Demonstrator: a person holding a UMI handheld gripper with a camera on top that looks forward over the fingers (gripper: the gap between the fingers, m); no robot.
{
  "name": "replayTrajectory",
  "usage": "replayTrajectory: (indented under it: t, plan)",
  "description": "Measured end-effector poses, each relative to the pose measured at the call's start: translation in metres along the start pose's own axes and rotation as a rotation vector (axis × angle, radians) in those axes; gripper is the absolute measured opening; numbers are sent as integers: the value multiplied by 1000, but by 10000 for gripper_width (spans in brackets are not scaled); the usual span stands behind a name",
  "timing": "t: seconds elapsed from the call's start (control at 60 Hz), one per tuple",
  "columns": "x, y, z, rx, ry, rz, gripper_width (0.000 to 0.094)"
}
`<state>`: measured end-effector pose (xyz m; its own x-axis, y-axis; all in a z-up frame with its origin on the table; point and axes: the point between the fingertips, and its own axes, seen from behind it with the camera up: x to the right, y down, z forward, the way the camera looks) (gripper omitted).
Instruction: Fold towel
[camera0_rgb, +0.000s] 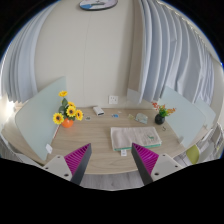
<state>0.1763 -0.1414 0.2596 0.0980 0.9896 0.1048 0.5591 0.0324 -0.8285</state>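
Both fingers of the gripper stand apart and hold nothing, high above the table, probably for an approach. Just beyond them the towel lies flat, not yet folded. Left of the towel stand yellow flowers; right of it, a small plant
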Motion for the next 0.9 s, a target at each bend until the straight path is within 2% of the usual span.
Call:
replayTrajectory:
  t: [0.233, 0.383, 0.55, 0.9]
  plan:
    - [21, 35, 47, -10, 10, 4, 857]
    - [13, 53, 96, -4, -42, 1, 853]
    - [12, 65, 168, 19, -62, -26, 857]
    - [12, 78, 317, -16, -57, -55, 848]
